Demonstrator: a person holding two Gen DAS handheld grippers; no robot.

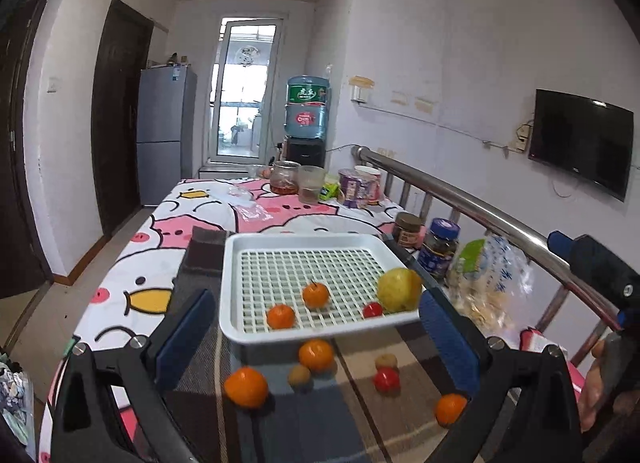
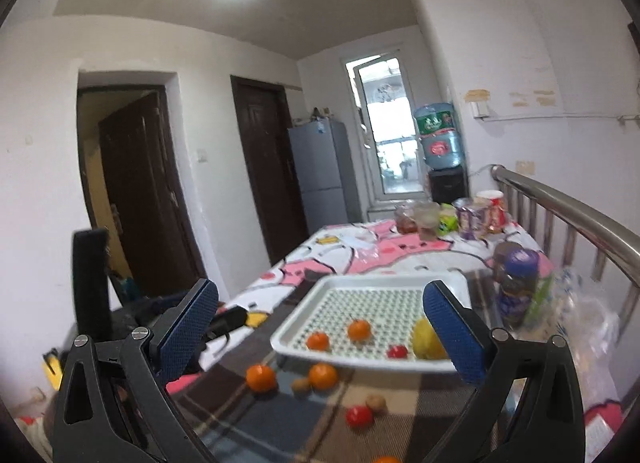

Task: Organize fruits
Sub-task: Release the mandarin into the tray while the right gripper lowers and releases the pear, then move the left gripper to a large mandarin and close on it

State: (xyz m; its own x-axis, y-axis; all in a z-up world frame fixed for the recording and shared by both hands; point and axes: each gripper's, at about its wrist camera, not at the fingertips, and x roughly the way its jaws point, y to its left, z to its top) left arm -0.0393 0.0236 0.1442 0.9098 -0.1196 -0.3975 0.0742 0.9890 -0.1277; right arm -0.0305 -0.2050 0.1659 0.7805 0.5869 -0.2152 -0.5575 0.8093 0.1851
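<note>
A white tray [image 1: 230, 283] with a grid insert sits on the table; it also shows in the right wrist view [image 2: 288, 337]. In it lie two oranges [image 1: 316, 294], a yellow fruit [image 1: 398, 289] and a small red fruit [image 1: 373, 309]. On the plaid cloth in front lie three oranges [image 1: 245, 387], two small brown fruits [image 1: 299, 375] and a red fruit [image 1: 386, 379]. My left gripper [image 1: 316, 337] is open and empty above them. My right gripper [image 2: 320, 337] is open and empty, hovering in front of the tray.
Jars [image 1: 439, 247], a plastic bag [image 1: 492, 283] and cups [image 1: 312, 183] stand along the table's right and far side beside a steel rail [image 1: 480, 207]. A fridge [image 1: 164, 135] and a water dispenser [image 1: 306, 119] stand behind. A dark cloth [image 1: 204, 251] lies left of the tray.
</note>
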